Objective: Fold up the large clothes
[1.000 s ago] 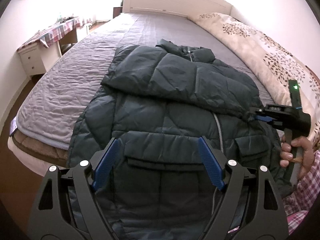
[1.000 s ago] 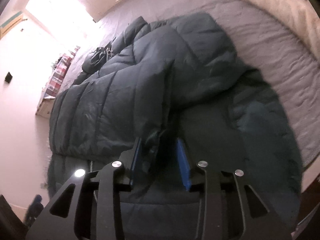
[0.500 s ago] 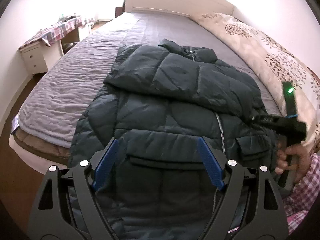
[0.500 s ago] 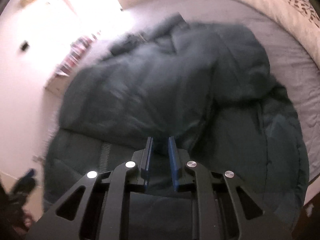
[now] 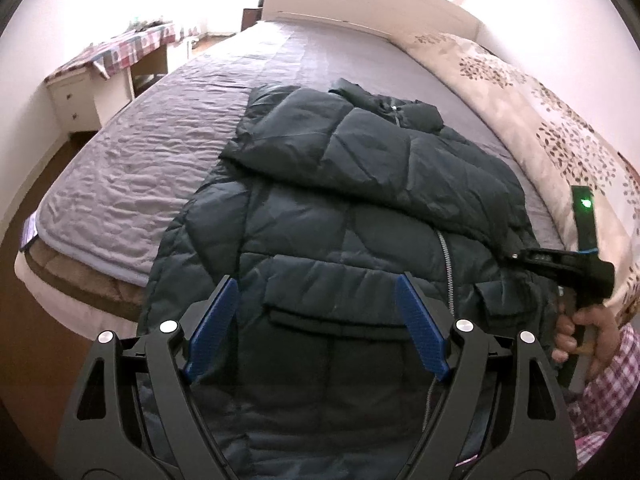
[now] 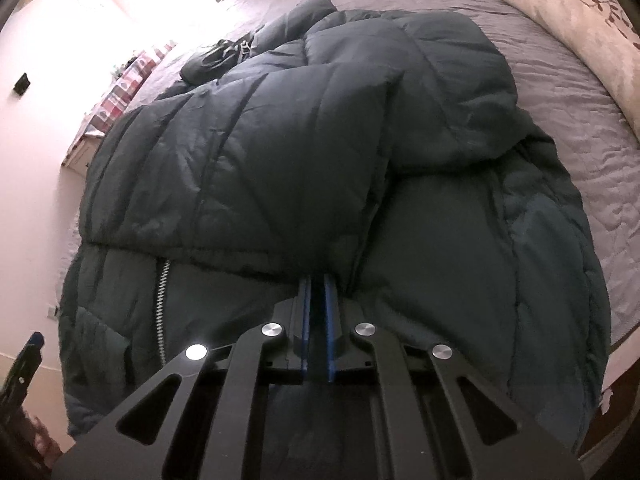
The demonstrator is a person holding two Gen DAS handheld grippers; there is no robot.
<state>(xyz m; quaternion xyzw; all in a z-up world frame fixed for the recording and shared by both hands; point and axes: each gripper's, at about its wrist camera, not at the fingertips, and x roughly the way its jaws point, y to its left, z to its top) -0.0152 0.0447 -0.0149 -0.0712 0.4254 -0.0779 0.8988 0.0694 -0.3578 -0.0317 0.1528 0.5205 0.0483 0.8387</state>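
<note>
Your jacket [image 5: 360, 216] lies front-up on the bed [image 5: 160, 128], collar toward the headboard [image 5: 360, 4], with one sleeve [image 6: 248, 152] already laid across the chest. You are on the sleeve step: your right gripper [image 6: 318, 284] has just been closing and now pinches the sleeve's cuff edge near the jacket's zipper [image 6: 162, 300]. Your left gripper [image 5: 316, 300] hangs spread wide over the jacket's pocket [image 5: 336, 312], holding nothing. Next, judge where that cuff should rest on the jacket, set it flat there, then let go. After that the hem looks like the likely fold, so ready the left gripper for it.
</note>
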